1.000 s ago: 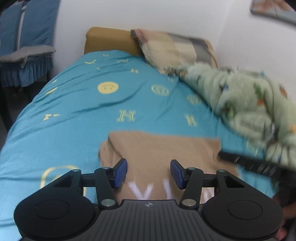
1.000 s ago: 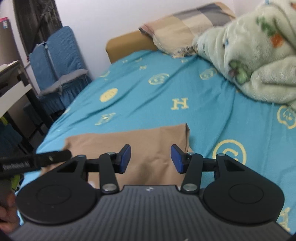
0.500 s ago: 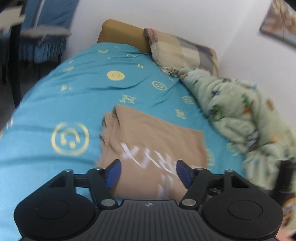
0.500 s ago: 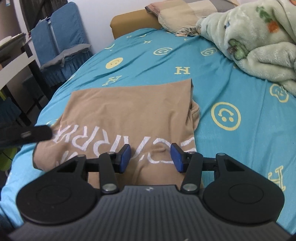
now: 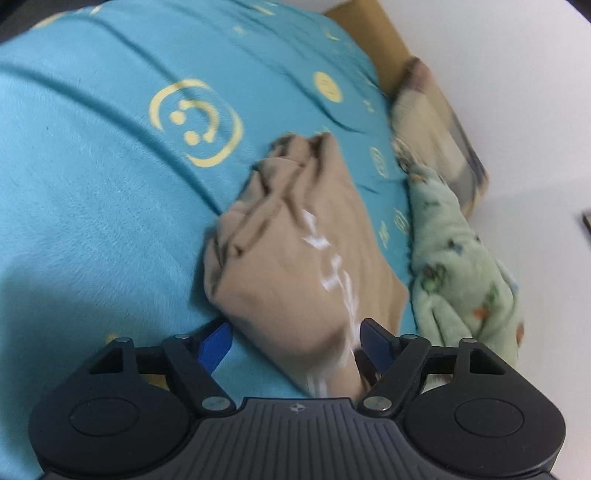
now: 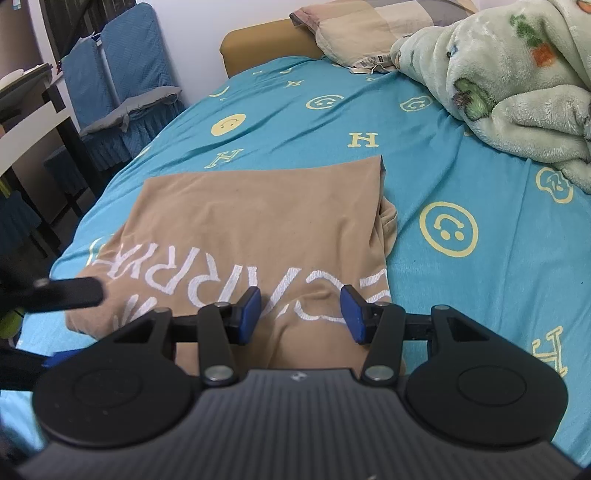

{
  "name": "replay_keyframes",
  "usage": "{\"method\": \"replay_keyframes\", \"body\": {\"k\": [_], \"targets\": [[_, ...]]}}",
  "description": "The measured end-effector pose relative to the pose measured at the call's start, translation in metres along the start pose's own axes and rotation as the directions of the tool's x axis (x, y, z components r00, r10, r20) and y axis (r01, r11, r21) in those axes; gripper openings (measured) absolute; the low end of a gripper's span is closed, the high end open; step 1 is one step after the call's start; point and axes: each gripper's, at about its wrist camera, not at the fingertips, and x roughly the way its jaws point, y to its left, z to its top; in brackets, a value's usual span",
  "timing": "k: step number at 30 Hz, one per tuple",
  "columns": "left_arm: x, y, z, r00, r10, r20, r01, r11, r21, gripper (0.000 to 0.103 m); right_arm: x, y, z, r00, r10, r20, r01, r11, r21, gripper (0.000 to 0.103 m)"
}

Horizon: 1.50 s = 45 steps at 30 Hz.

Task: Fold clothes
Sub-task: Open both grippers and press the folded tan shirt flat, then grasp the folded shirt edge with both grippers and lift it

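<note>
A tan T-shirt (image 6: 251,221) with white lettering lies folded on the teal bedsheet (image 6: 443,166). In the left wrist view the shirt (image 5: 295,258) runs away from me, bunched at its far end. My left gripper (image 5: 293,343) is rolled on its side at the shirt's near corner. Its jaws are closing with the cloth between them, and the pads do not press on it. One of its black fingers (image 6: 66,295) shows at the shirt's left edge. My right gripper (image 6: 301,314) hovers open over the shirt's near edge, above the lettering, holding nothing.
A fluffy green blanket (image 6: 517,81) is heaped on the bed's right side, with a checked pillow (image 6: 369,29) by the tan headboard (image 6: 266,40). Blue-covered chairs (image 6: 122,74) and a dark desk (image 6: 33,122) stand left of the bed.
My left gripper has rolled over and dropped to the shirt's near corner, its jaws wider than a second ago. The right gripper came closer to the shirt, then held still.
</note>
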Motion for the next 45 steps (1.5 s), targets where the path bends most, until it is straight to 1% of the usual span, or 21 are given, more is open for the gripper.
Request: {"method": "replay_keyframes", "body": {"k": [2,4,7,10,16,18,20,22,23,24,25,27,30,32,34,37,38,39,40,42,45], "targets": [[0.004,0.004,0.004,1.000,-0.004,0.026,0.005,0.999,-0.041,0.060,0.001,0.000,0.000,1.000,0.000,0.000,0.000,1.000,0.006,0.050],[0.005,0.010,0.005,0.999,0.000,0.040,0.003,0.997,-0.079,0.046,0.000,0.000,0.000,1.000,-0.001,0.001,0.001,1.000,0.011,0.050],[0.001,0.012,0.004,0.999,0.000,0.044,0.004,0.997,-0.076,0.036,-0.001,0.001,0.000,1.000,-0.006,0.003,0.006,1.000,0.014,0.050],[-0.002,0.012,0.002,0.999,-0.006,0.050,0.010,0.997,-0.070,0.030,0.000,0.003,0.000,1.000,-0.013,0.004,0.013,1.000,0.005,0.050],[-0.005,0.012,0.000,0.999,-0.012,0.048,0.015,0.998,-0.067,0.029,-0.003,0.001,0.002,1.000,-0.019,0.006,0.019,1.000,0.018,0.050],[-0.006,0.013,0.000,0.999,-0.013,0.046,0.016,0.997,-0.072,0.029,-0.008,-0.002,0.006,1.000,-0.015,-0.003,0.016,0.996,0.083,0.052],[-0.006,0.013,0.001,0.999,-0.011,0.044,0.014,0.998,-0.069,0.030,-0.018,-0.011,0.008,0.998,0.063,-0.007,-0.060,0.975,0.214,0.052],[-0.004,0.011,0.002,0.999,-0.005,0.044,0.007,0.999,-0.052,0.030,-0.028,-0.019,0.007,0.986,0.165,0.005,-0.157,0.927,0.340,0.058],[-0.004,0.011,0.002,0.999,-0.005,0.044,0.008,0.999,-0.053,0.030,-0.032,-0.022,0.006,0.977,0.215,0.017,-0.204,0.896,0.395,0.069],[-0.004,0.011,0.002,0.999,-0.006,0.045,0.008,0.998,-0.054,0.030,-0.035,-0.025,0.003,0.964,0.264,0.031,-0.250,0.858,0.448,0.086],[-0.004,0.011,0.002,0.999,-0.006,0.045,0.009,0.998,-0.056,0.030,-0.037,-0.026,-0.001,0.949,0.312,0.048,-0.294,0.815,0.499,0.092],[-0.003,0.011,0.002,0.999,-0.008,0.045,0.011,0.998,-0.062,0.030,-0.039,-0.030,-0.009,0.911,0.406,0.078,-0.369,0.714,0.595,0.093],[-0.002,0.012,0.002,0.999,-0.010,0.046,0.013,0.998,-0.067,0.030,-0.026,-0.028,-0.021,0.857,0.509,0.079,-0.410,0.582,0.702,0.093],[-0.001,0.012,0.003,0.999,-0.012,0.048,0.015,0.997,-0.070,0.030,-0.012,-0.027,-0.030,0.847,0.528,0.057,-0.380,0.527,0.761,0.093],[0.000,0.013,0.004,0.999,-0.015,0.049,0.018,0.997,-0.077,0.030,-0.001,-0.029,-0.037,0.856,0.516,0.035,-0.338,0.506,0.793,0.093],[0.001,0.014,0.004,0.999,-0.018,0.051,0.022,0.996,-0.082,0.029,0.007,-0.040,-0.045,0.893,0.448,0.049,-0.284,0.475,0.833,0.087],[0.001,0.014,0.004,0.998,-0.020,0.053,0.025,0.996,-0.085,0.029,0.005,-0.045,-0.047,0.914,0.402,0.054,-0.257,0.470,0.845,0.066],[0.000,0.014,0.004,0.998,-0.027,0.055,0.032,0.995,-0.091,0.028,0.002,-0.051,-0.049,0.938,0.341,0.057,-0.222,0.466,0.856,0.057],[0.000,0.015,0.005,0.998,-0.035,0.057,0.041,0.994,-0.100,0.028,-0.001,-0.057,-0.051,0.950,0.305,0.068,-0.207,0.451,0.868,0.056],[-0.001,0.017,0.005,0.997,-0.048,0.060,0.055,0.992,-0.114,0.027,0.000,-0.064,-0.054,0.955,0.285,0.086,-0.205,0.422,0.883,0.049],[-0.003,0.017,0.005,0.996,-0.061,0.062,0.068,0.992,-0.111,0.026,-0.001,-0.064,-0.053,0.963,0.258,0.075,-0.186,0.442,0.878,0.032]]}}
